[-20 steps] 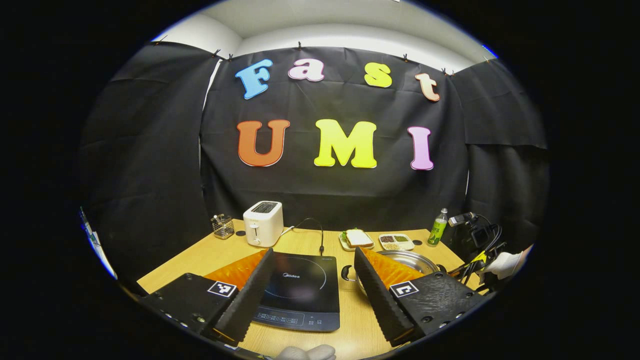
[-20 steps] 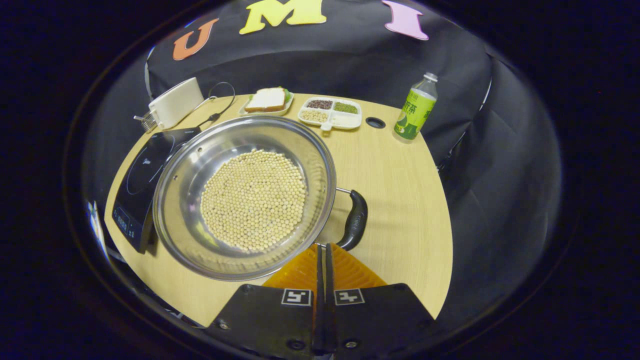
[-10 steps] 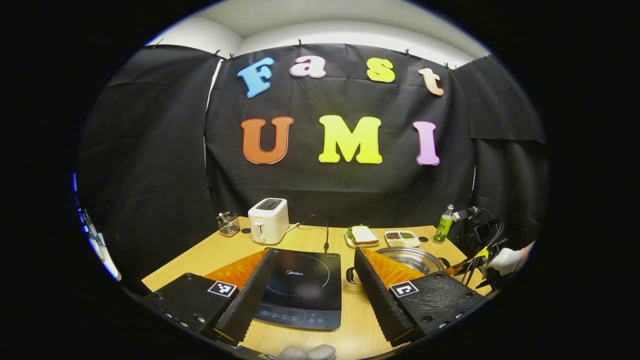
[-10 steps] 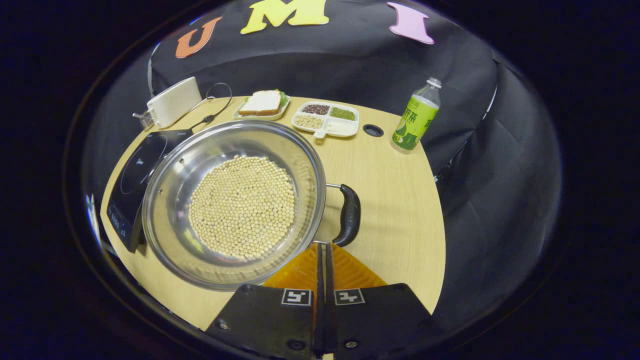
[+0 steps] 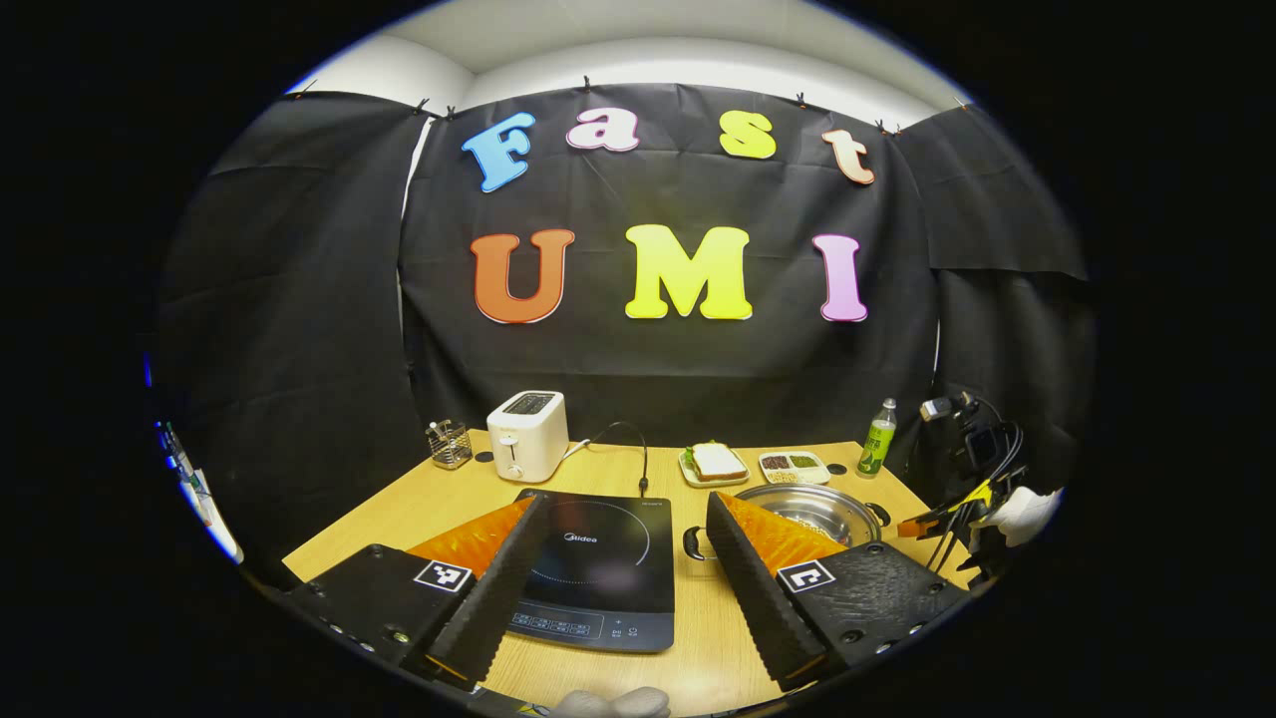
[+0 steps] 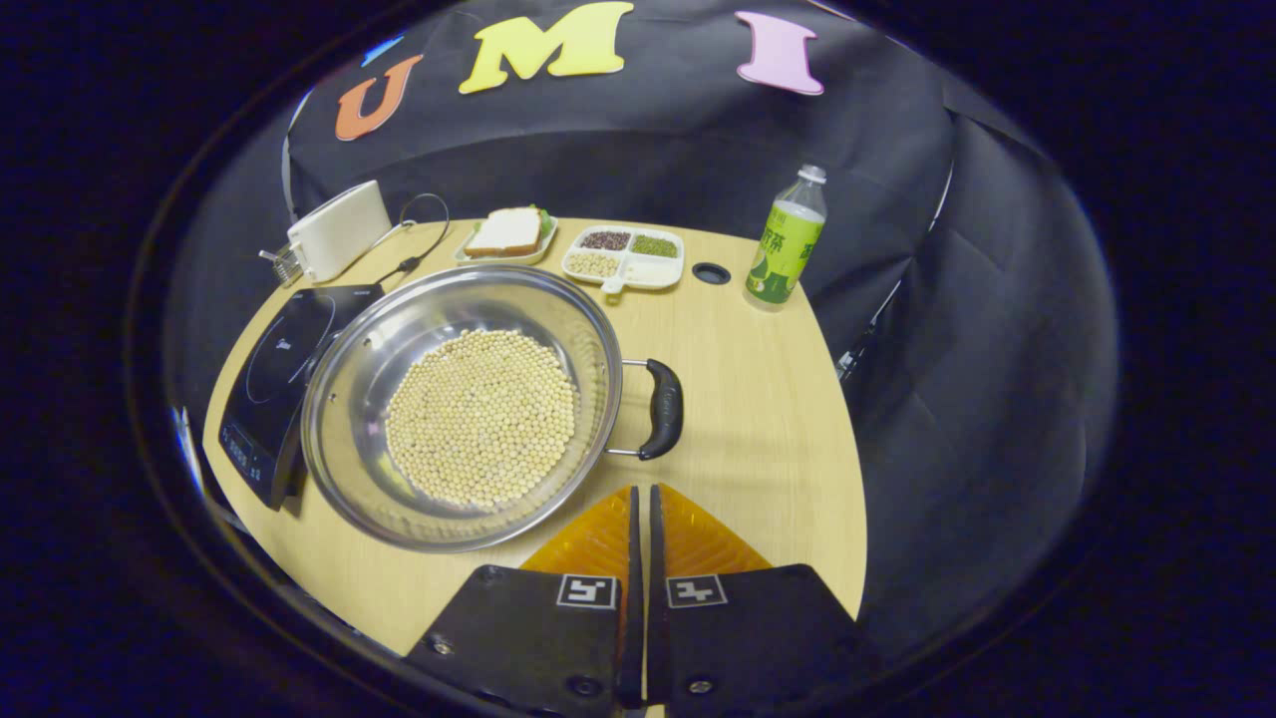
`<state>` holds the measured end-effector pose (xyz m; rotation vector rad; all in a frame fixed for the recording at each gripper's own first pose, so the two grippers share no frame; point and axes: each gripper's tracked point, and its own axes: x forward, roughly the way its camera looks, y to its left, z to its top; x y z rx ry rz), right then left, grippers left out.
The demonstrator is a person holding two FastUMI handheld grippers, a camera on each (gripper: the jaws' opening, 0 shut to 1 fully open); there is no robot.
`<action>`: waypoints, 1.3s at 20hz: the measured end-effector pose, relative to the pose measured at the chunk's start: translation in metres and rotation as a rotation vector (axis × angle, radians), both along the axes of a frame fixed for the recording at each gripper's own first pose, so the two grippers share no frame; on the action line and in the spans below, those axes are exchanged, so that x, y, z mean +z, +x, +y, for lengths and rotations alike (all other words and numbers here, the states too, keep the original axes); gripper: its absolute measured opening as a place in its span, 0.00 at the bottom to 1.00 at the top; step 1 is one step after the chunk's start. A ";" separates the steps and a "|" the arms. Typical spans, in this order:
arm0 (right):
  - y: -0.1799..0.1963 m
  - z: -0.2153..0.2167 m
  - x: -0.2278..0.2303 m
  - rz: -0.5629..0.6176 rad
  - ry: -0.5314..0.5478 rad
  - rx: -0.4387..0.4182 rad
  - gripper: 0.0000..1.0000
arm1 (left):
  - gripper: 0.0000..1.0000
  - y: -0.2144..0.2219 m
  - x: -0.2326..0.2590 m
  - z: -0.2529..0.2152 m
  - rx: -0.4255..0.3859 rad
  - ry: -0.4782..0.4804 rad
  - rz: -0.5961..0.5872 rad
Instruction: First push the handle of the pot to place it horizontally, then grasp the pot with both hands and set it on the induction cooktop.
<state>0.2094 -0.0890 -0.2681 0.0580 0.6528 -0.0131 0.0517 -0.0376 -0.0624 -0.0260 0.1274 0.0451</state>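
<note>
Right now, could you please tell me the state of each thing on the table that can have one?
pot: on the table beside the cooktop, holding pale beans
pot handle: free, ahead of the right fingertips
induction cooktop: bare on top
left gripper: open, holding nothing
right gripper: shut, holding nothing
bottle: upright, capped
toaster: upright, slots bare
divided dish: partly filled

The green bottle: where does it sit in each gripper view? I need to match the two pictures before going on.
Left gripper view: the green bottle stands small at the table's far right corner, right of the divided snack tray.
Right gripper view: it stands upright at upper right, beyond the pot of beans.
Shared landmark: the divided snack tray lies just left of the bottle in both.
</note>
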 end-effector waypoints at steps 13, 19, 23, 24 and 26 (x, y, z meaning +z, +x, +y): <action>-0.098 -0.004 0.021 -0.123 0.046 -0.084 0.86 | 0.95 -0.006 -0.026 -0.031 -0.131 0.022 0.031; -0.092 -0.004 0.021 -0.133 0.092 -0.086 0.90 | 0.95 0.013 -0.053 -0.050 -0.147 0.001 0.092; -0.063 -0.005 0.018 -0.116 0.095 -0.050 0.93 | 0.95 0.045 -0.071 -0.056 -0.132 0.018 0.127; -0.054 -0.006 0.018 -0.110 0.095 -0.041 0.94 | 0.96 0.054 -0.077 -0.058 -0.127 0.016 0.142; -0.034 -0.003 0.022 -0.110 0.107 -0.020 0.94 | 0.96 0.075 -0.090 -0.062 -0.116 0.008 0.169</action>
